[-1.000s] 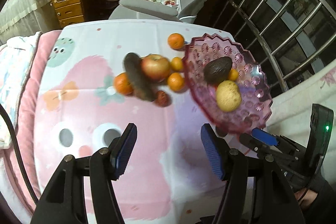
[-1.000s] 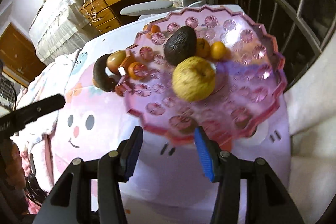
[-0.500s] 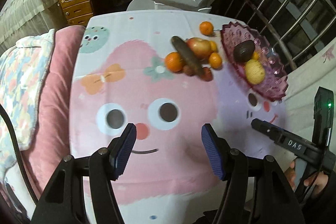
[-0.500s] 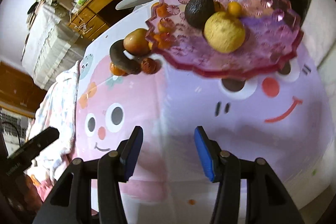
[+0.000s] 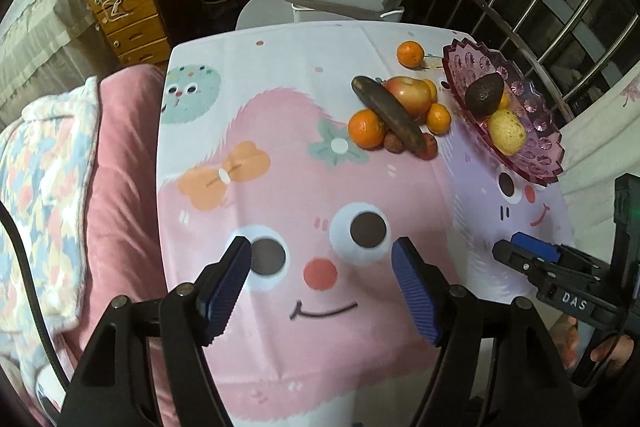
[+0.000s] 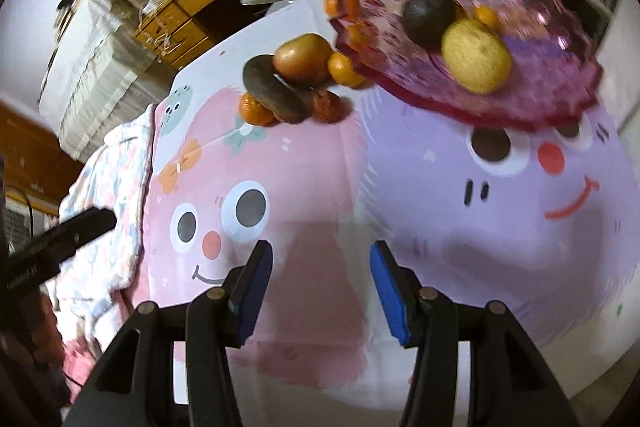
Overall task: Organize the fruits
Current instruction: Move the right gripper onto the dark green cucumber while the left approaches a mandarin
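**While both claws hang over the cloth, the fruit waits at the far end**

While the left gripper (image 5: 321,259) points down at the cartoon-printed tablecloth (image 5: 280,163), its jaws are opening, with nothing between the blue pads but the printed face. The right gripper (image 6: 321,277) stands part-open and equally empty, over the pink and lilac print.

Well ahead of both claws, toward the far right of the table, lies a loose heap of fruit: a dark, overripe banana (image 5: 387,113) resting across a red apple (image 5: 410,95), an orange (image 5: 366,129) touching the banana's left side, a smaller orange (image 5: 438,118) on its right, and two small reddish fruits tucked beneath its near end. One more orange (image 5: 410,53) sits apart, farther back.

Just right of the heap stands the pink glass bowl (image 5: 540,143), holding an avocado (image 5: 484,94), a yellow pear-like fruit (image 5: 506,131) and a small orange fruit between them.

A grey chair and a wooden desk stand beyond the table.
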